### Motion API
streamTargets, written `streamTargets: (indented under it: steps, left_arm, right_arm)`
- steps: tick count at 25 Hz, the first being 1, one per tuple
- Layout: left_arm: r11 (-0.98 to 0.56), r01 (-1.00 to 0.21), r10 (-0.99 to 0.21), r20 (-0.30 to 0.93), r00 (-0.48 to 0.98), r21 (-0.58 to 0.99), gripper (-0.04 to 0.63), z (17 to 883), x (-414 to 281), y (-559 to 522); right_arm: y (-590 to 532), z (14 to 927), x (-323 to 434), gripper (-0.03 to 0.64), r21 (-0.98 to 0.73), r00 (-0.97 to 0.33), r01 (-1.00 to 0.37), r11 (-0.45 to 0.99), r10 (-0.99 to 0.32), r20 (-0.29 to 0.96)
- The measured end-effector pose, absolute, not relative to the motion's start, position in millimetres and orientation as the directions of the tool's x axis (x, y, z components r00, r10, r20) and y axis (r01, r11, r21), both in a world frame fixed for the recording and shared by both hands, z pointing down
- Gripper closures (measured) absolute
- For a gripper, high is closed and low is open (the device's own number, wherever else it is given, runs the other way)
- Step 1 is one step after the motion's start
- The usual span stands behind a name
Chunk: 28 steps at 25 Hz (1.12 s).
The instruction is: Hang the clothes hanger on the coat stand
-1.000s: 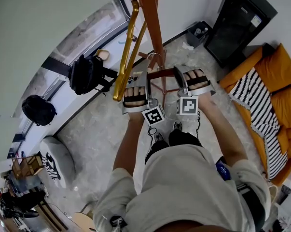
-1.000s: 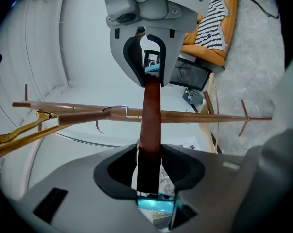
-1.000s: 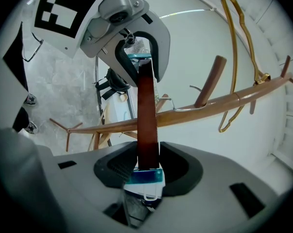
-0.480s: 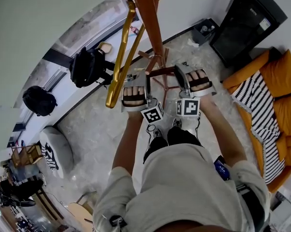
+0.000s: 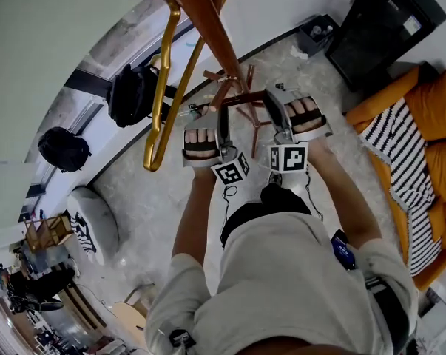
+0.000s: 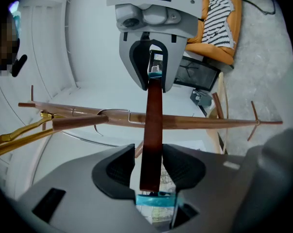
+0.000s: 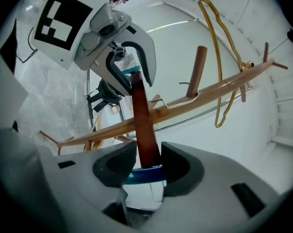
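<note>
My left gripper (image 6: 148,165) sits slack about the hanger (image 6: 153,115), my right gripper (image 7: 147,166) opening round it; its 1 hook (image 6: 110,112), if shallow on the peg (image 6: 78,123), may slip.

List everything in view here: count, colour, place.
coat stand: one, brown wood, centre top.
wooden hanger: one, dark brown, bar between both grippers, metal hook at a stand peg.
gold hanger: one, gold, hanging on the stand's left.
backpacks: two, black, by the left wall.
sofa: one, orange, right, under a striped cloth.
cabinet: one, black, top right.
cushion: one, white and black, floor left.
left gripper: one, grey, jaws apart around the bar.
right gripper: one, grey, jaws opening, bar between them.
</note>
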State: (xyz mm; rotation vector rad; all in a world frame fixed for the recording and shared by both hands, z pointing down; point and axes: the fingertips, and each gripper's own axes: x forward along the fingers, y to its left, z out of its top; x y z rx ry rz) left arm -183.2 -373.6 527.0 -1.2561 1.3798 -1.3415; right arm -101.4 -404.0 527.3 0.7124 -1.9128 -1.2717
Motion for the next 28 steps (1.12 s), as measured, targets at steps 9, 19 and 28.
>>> streamTargets:
  steps: [9, 19, 28]
  left_arm:
    - [-0.075, -0.164, -0.983, 0.101, -0.156, -0.984, 0.417, 522, -175, -370]
    - [-0.048, -0.468, -0.973, 0.148, -0.179, -0.882, 0.417, 522, -180, -315]
    - [0.011, -0.743, -0.980, 0.142, -0.142, -0.670, 0.434, 503, -177, -269]
  right_arm:
    - [-403, 525, -99, 0.419, 0.894, -0.595, -0.123, 0.430, -0.754, 0.280]
    - [-351, 518, -97, 0.402, 0.755, -0.672, -0.292, 0.587, -0.688, 0.275]
    - [-314, 483, -83, 0.400, 0.627, -0.704, -0.468, 0.623, -0.691, 0.161]
